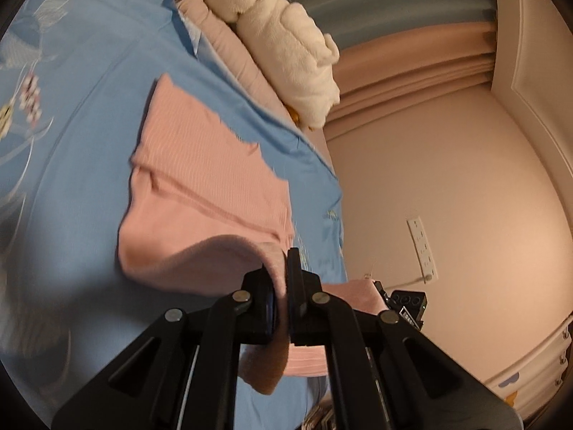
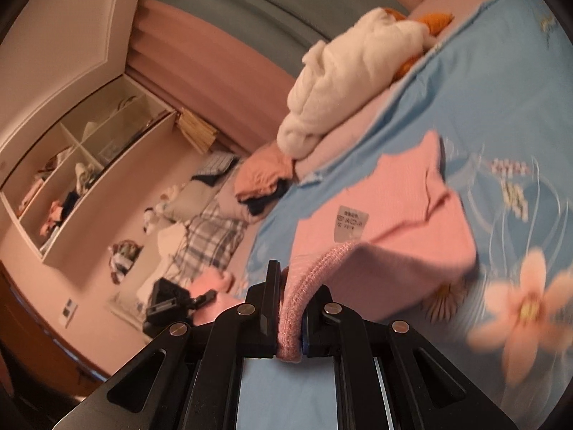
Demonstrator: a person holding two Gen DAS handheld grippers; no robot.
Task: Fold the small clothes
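Note:
A small pink ribbed garment [image 1: 200, 179] lies on the blue flowered bed sheet [image 1: 89, 143]. My left gripper [image 1: 281, 286] is shut on its near edge and lifts it off the sheet. In the right wrist view the same pink garment [image 2: 394, 222] shows a white label on its inner side. My right gripper [image 2: 292, 304] is shut on a thick knitted hem of it, raised above the sheet [image 2: 483, 89]. The other gripper [image 2: 168, 301] shows at the lower left of the right wrist view, holding pink cloth.
A cream plush toy [image 1: 286, 43] lies on a pink pillow at the bed's far edge. The wall with a socket strip [image 1: 422, 247] is to the right. The right wrist view shows open shelves [image 2: 82, 172], a pile of clothes [image 2: 261, 175] and plaid bedding [image 2: 207, 236].

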